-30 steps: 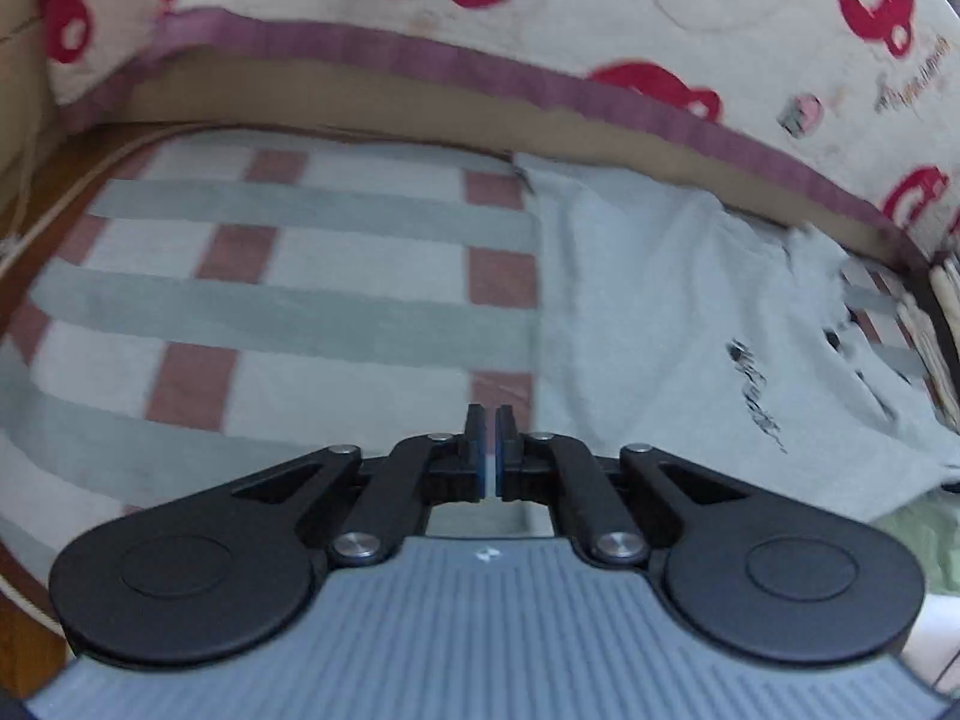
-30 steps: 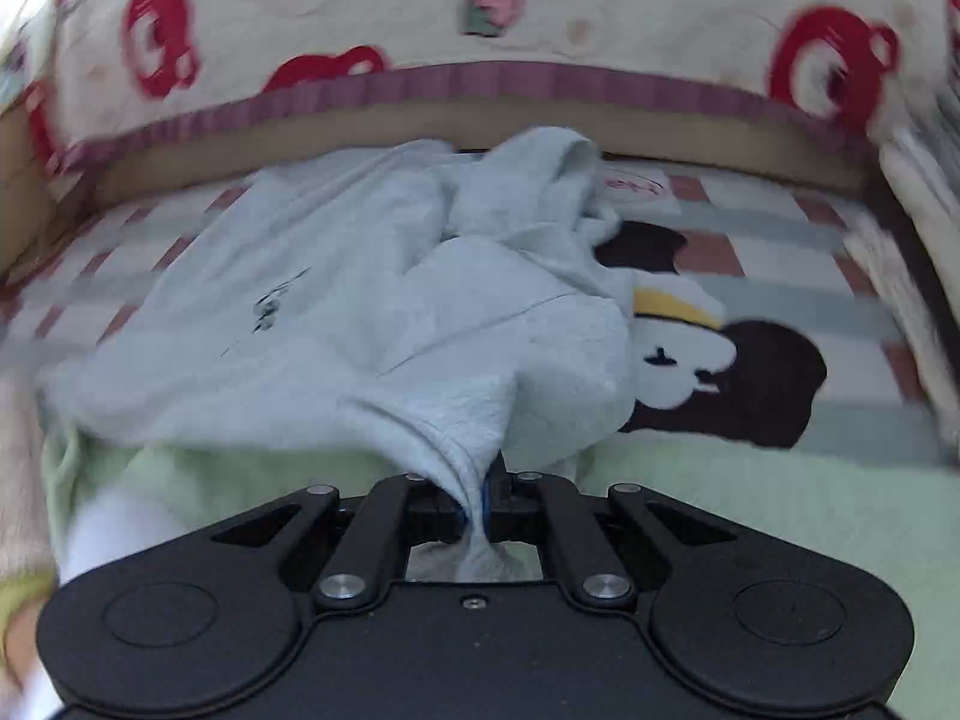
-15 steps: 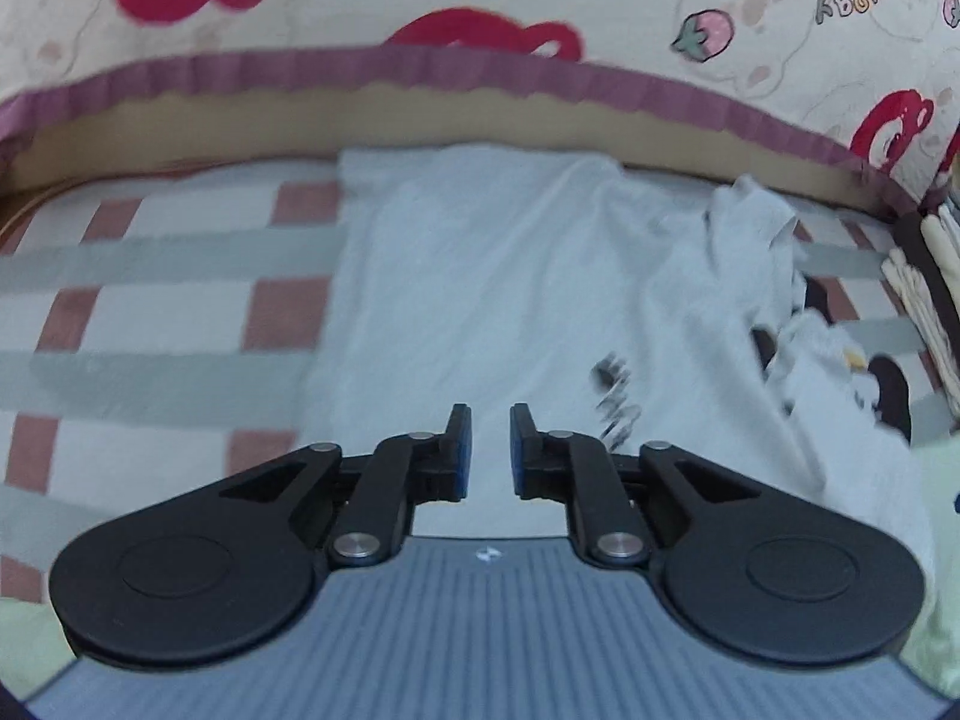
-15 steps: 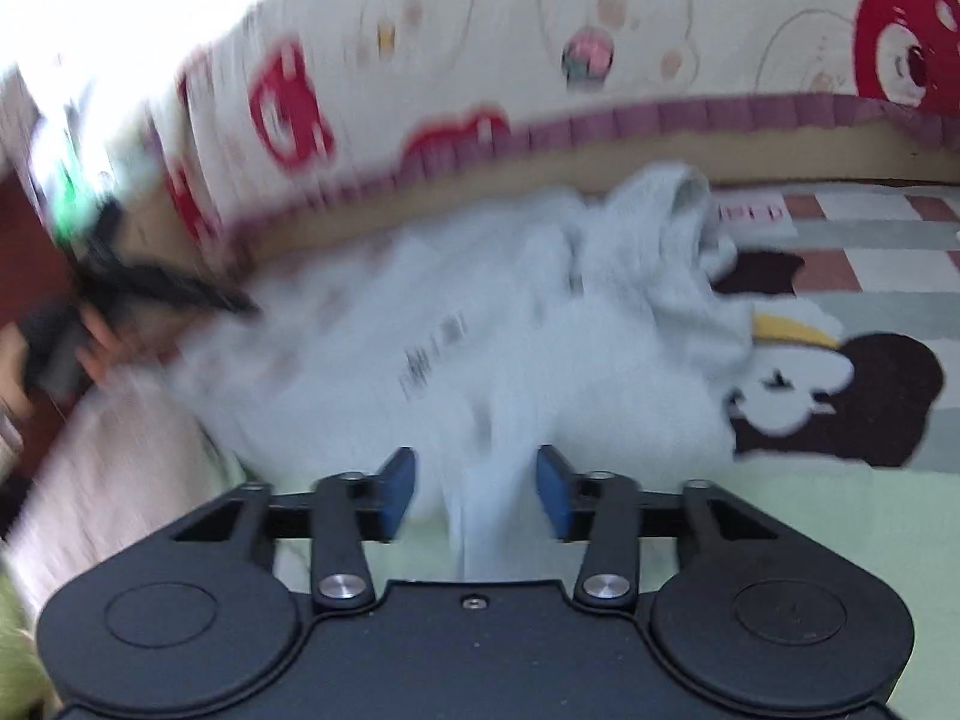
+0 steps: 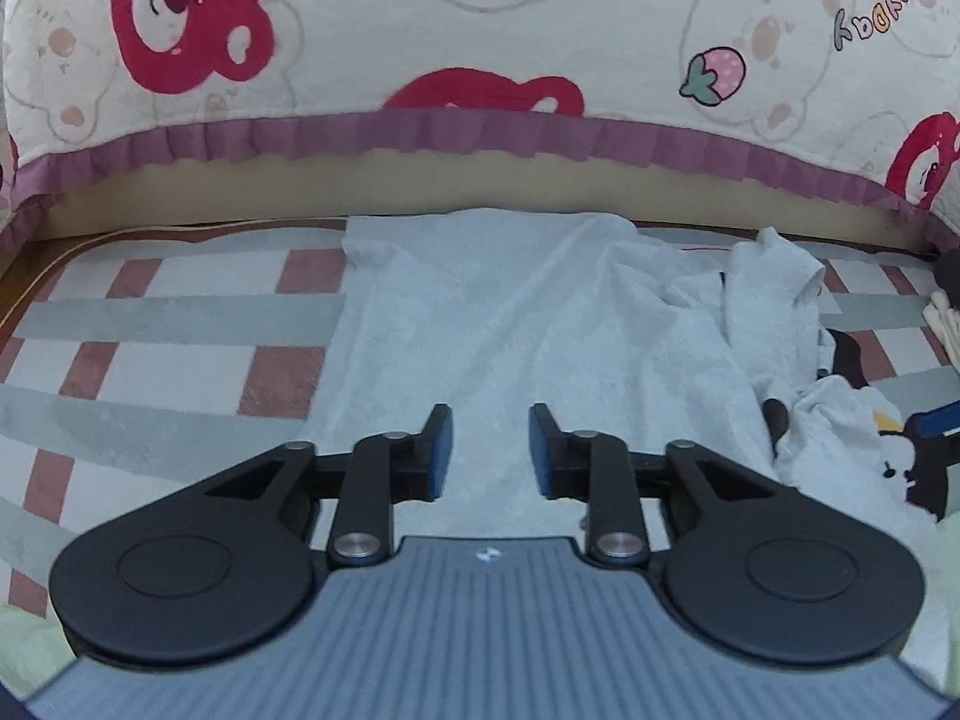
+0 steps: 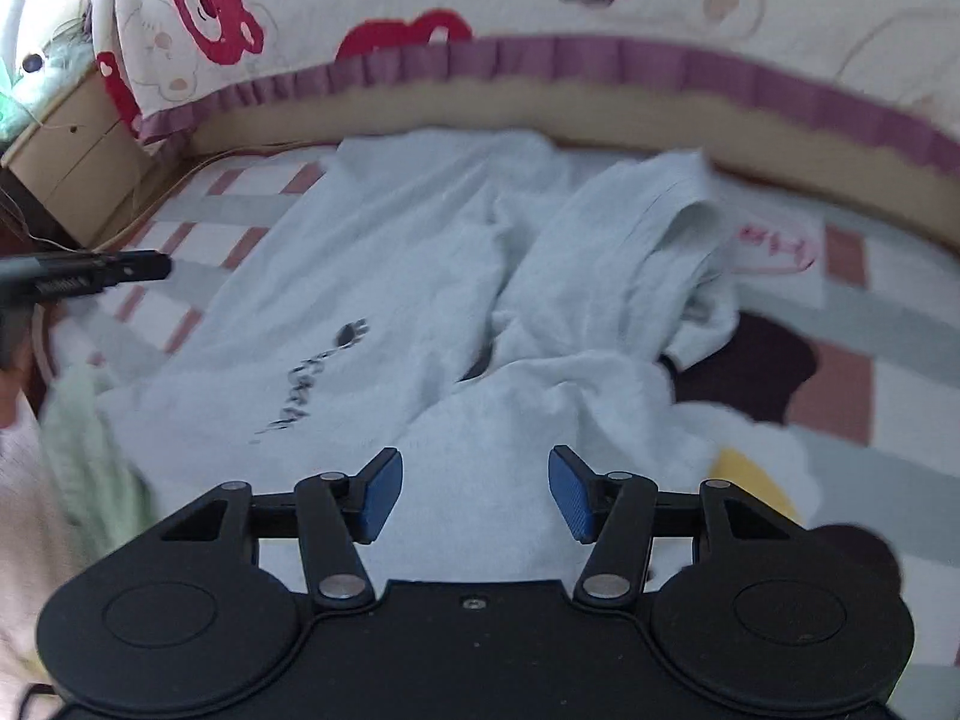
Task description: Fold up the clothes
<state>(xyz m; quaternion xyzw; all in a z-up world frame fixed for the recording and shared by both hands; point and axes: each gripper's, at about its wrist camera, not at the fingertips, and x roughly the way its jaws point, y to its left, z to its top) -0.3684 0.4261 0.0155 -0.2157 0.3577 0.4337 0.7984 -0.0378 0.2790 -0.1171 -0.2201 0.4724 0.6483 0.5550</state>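
Both claws just let go: right gripper (image 6: 474, 495) had a pinch of the pale grey shirt (image 6: 384, 276) a second ago, now its jaws are opening, nothing between; left gripper (image 5: 489, 450) opening too, empty. Shirt lies ahead of both, flat left, bunched right; needs regrasp to fold
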